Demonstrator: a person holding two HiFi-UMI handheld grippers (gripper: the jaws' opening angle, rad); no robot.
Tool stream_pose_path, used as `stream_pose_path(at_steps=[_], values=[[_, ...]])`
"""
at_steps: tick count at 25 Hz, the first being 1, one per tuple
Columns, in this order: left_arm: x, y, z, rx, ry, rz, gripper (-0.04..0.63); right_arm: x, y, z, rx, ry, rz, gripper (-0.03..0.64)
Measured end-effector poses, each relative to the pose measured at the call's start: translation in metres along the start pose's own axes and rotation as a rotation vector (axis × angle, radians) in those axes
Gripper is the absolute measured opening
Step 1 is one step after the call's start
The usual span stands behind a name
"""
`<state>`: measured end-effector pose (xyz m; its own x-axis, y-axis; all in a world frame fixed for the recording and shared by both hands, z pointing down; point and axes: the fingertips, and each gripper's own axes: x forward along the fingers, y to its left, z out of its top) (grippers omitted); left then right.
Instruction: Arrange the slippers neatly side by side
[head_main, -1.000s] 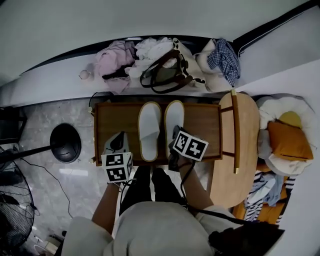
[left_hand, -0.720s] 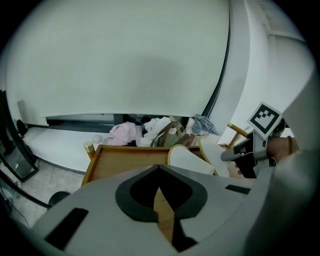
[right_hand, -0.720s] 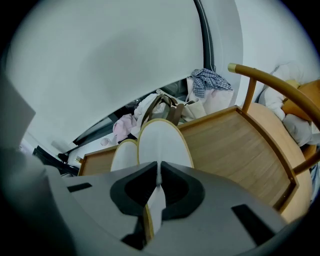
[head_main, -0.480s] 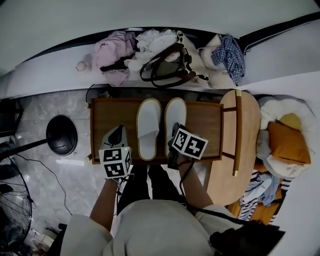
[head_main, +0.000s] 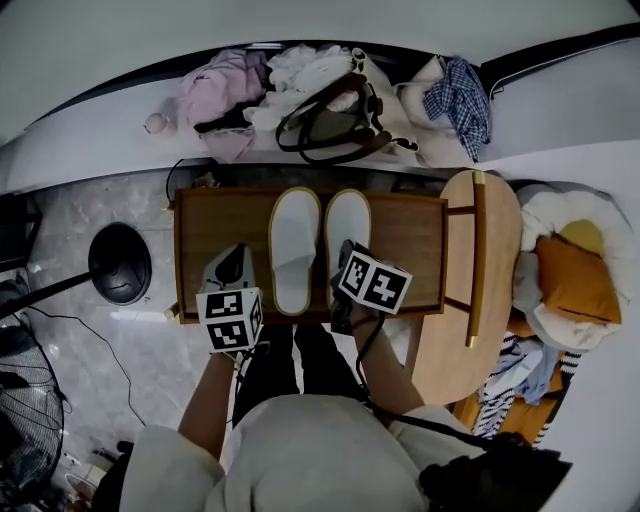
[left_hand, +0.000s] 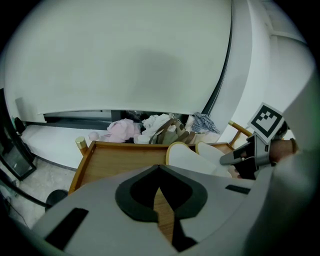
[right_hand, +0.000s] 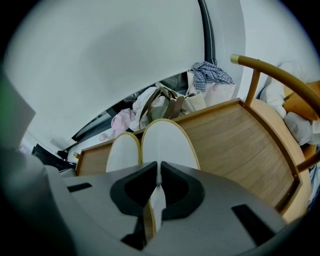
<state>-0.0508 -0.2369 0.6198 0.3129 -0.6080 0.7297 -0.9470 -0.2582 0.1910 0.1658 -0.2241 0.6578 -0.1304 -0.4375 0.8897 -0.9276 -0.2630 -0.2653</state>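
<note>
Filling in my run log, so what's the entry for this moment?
left gripper: shut, empty | right gripper: shut on heel of right slipper | left slipper: beside it on table

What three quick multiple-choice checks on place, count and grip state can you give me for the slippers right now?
1. The slippers lie: A on the floor; B on the wooden table; C on the chair.
2. Slippers in view: A one; B two; C three.
3. Jaws of the right gripper: A wide apart; B shut on nothing; C shut on a slipper's heel edge.
Answers: B, both rest inside the table's raised rim; B, a white pair lies side by side; C, the right slipper has its edge pinched between the jaws.
</note>
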Motion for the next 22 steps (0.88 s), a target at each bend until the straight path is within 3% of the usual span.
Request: stream_pose_path(at_steps=[22], values=[[0.001,0.000,-0.013,0.003,0.014,-0.008,0.012,0.006,0.003,-0.007,-0.010,0.003,0.027,0.044]])
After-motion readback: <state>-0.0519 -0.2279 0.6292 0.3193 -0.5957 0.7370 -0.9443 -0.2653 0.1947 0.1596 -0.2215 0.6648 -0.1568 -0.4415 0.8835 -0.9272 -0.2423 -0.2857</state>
